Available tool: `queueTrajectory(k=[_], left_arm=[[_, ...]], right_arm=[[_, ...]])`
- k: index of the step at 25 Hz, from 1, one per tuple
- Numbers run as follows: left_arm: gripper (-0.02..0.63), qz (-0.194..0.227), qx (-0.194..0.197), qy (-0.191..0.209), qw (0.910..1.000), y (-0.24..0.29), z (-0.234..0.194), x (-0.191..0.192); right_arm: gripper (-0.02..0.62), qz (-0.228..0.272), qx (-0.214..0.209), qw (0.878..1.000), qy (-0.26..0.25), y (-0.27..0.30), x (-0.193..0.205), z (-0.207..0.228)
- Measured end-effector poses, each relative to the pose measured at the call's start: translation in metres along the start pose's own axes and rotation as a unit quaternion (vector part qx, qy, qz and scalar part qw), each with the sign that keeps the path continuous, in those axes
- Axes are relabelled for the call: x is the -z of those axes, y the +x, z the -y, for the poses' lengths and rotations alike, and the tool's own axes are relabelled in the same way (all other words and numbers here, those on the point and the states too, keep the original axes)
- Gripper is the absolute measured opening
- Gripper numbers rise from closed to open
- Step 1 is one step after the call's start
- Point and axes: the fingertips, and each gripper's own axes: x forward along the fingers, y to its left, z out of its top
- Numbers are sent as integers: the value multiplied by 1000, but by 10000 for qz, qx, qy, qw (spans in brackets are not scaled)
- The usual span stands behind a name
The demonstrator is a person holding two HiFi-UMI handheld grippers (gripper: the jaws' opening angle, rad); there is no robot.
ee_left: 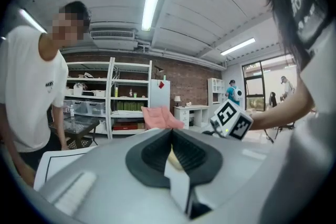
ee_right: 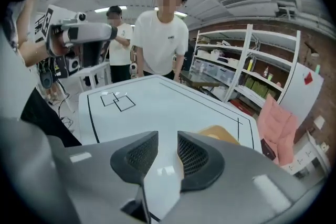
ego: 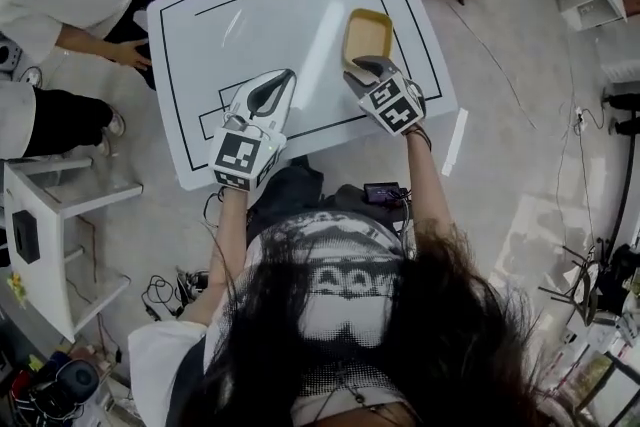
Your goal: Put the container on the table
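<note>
As the right hand-held gripper (ego: 365,68) gapes, the container (ego: 367,33) lies beyond

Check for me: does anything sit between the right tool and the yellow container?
Nothing visible does. The shallow yellow rectangular container rests on the white table just beyond the tips of the open right tool, with no other thing between them.

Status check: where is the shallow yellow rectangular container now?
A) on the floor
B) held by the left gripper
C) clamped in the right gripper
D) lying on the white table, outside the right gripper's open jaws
D: the container lies on the white table; the right gripper has its jaws apart, only tabletop between them.
</note>
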Motion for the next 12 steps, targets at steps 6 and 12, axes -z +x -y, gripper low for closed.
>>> queueTrajectory(k=[6, 12], left_arm=[[0, -6, -60, 22, 10000, 1, 32, -5], [0, 3, -102, 87, 9999, 5, 71, -8]], right_arm=[[92, 716, 126, 9963, 451, -57, -8, -15], [74, 1230, 131, 9905, 602, -106, -4, -22]])
